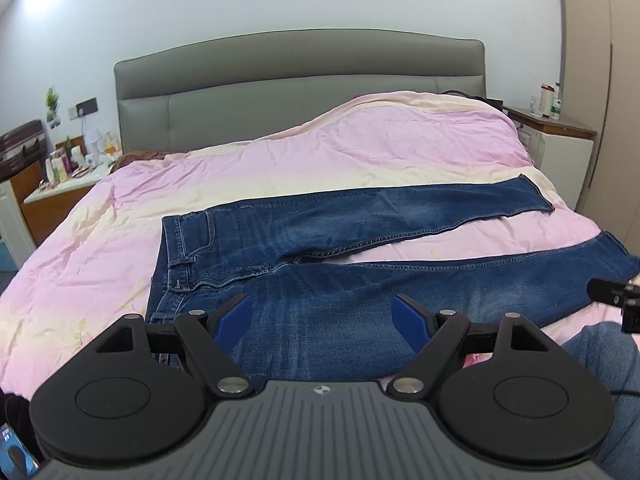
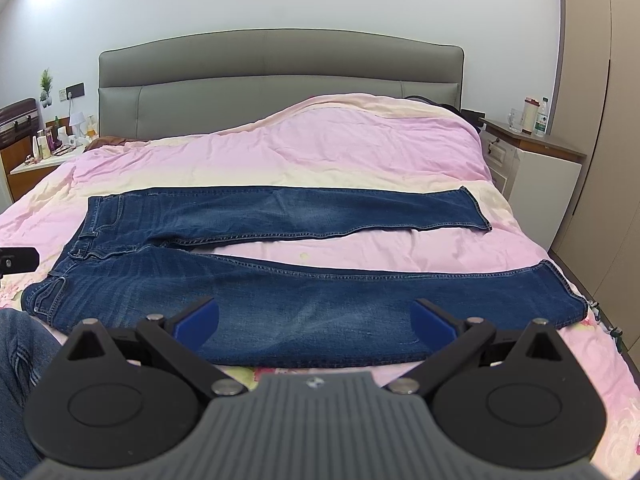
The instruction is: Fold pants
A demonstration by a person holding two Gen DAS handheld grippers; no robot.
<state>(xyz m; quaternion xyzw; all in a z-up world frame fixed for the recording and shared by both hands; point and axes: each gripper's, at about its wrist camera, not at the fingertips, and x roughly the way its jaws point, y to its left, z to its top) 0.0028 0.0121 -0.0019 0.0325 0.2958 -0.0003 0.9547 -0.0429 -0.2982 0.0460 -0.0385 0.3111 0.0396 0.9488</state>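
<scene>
Blue jeans (image 1: 320, 248) lie flat and spread on the pink bedcover, waistband at the left, both legs running to the right with a gap between them. In the right wrist view the jeans (image 2: 280, 288) fill the middle. My left gripper (image 1: 322, 316) is open and empty, hovering over the near leg close to the waist. My right gripper (image 2: 316, 320) is open and empty, hovering over the near leg toward its lower half. Part of the right gripper (image 1: 612, 292) shows at the right edge of the left wrist view.
The pink bedcover (image 2: 320, 148) covers a bed with a grey headboard (image 2: 280, 68). A cluttered nightstand (image 2: 44, 156) stands at the left, another nightstand (image 2: 532, 148) with bottles at the right. The person's denim-clad leg (image 2: 20, 368) is at the near left.
</scene>
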